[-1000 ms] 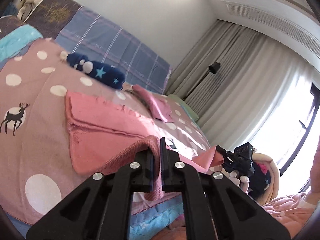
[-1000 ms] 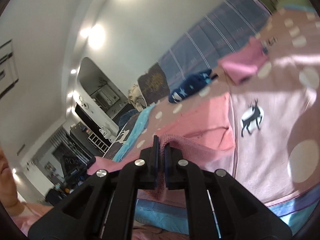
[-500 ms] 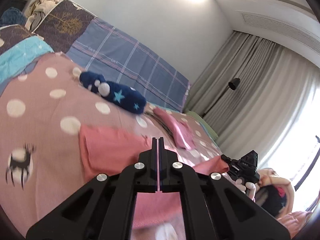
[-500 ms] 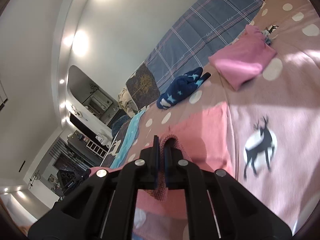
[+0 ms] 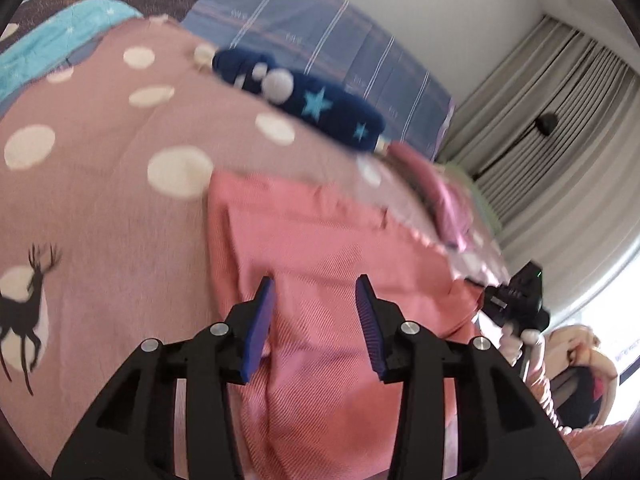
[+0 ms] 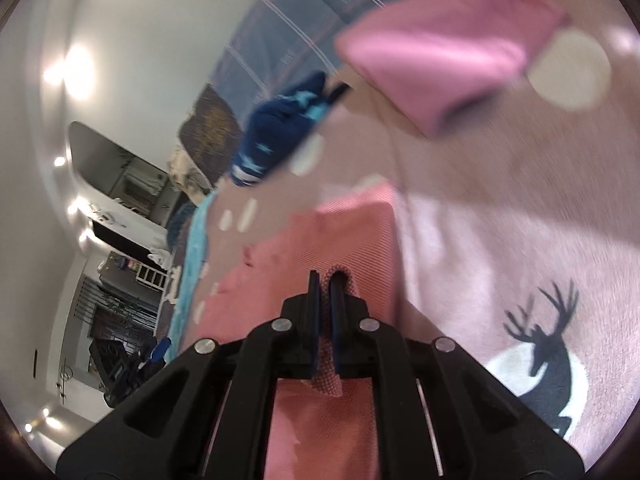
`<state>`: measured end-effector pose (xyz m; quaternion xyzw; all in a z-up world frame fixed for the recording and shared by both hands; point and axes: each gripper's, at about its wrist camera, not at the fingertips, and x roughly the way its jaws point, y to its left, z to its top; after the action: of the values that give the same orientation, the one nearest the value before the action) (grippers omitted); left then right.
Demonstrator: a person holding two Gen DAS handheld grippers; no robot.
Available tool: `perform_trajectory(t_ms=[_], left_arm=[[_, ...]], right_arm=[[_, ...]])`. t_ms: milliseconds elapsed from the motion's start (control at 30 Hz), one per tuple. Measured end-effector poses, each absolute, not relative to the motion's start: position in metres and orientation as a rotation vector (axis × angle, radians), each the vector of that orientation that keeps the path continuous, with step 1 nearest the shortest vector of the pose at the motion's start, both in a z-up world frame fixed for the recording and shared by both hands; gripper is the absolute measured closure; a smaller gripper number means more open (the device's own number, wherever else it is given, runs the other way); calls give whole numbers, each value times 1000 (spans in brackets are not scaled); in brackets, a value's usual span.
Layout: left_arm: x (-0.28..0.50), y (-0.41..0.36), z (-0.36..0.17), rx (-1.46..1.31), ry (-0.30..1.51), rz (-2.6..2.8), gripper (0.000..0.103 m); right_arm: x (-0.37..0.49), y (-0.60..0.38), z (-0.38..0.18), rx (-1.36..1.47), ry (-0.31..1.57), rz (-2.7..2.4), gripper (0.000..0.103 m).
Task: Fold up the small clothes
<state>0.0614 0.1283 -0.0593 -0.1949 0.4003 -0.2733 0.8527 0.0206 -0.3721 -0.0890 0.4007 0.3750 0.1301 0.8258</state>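
Note:
A coral-pink knit garment (image 5: 320,240) lies folded over on the pink dotted bedspread (image 5: 100,160). My left gripper (image 5: 315,280) hovers just above its top layer. Its jaws are opening and stand apart, and the cloth under them is not pinched. In the right wrist view the same garment (image 6: 348,232) has a fold of its edge caught between the pads of my right gripper (image 6: 325,276). Those jaws are starting to open, with the cloth still between them. The right gripper (image 5: 516,304) also shows at the garment's far right corner in the left wrist view.
A navy star-print garment (image 5: 320,108) lies near the blue plaid pillow (image 5: 320,40). A folded lighter pink garment (image 6: 440,48) sits beyond it on the bedspread. Grey curtains (image 5: 560,140) hang at the right. A deer print (image 6: 540,344) marks the spread near my right gripper.
Both grippers carried the garment's near edge forward and down over the rest of it. The left gripper has let go and opened; the right still holds a fold.

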Motion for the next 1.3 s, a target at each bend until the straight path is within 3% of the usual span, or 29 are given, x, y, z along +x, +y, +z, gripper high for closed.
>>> perform_trajectory(t_ms=[167, 200, 233, 300, 733, 767, 833, 1033, 1167, 1300], left_arm=[[67, 119, -78, -342, 916, -556, 62], [67, 117, -79, -329, 917, -564, 70], [67, 116, -79, -322, 915, -566, 86], [68, 115, -78, -316, 913, -563, 96], [64, 105, -65, -259, 887, -535, 98], [63, 107, -59, -286, 868, -550, 98], [61, 113, -43, -350, 826, -580, 99], [60, 123, 22, -311, 633, -570, 99], [100, 116, 3, -282, 699, -504, 98], [132, 117, -49, -298, 831, -435, 92]], right_arm=[[10, -371, -89, 821, 807, 277, 89], [7, -370, -87, 813, 805, 280, 87], [4, -369, -85, 805, 804, 282, 84], [-1, -367, -80, 784, 805, 279, 83], [-14, -359, -70, 716, 806, 268, 83], [-14, -358, -70, 709, 809, 266, 85], [-13, -357, -68, 717, 810, 276, 99], [-15, -375, -28, 827, 632, 365, 100], [17, -377, -28, 799, 643, 313, 100], [56, -377, -65, 781, 780, 186, 93]])
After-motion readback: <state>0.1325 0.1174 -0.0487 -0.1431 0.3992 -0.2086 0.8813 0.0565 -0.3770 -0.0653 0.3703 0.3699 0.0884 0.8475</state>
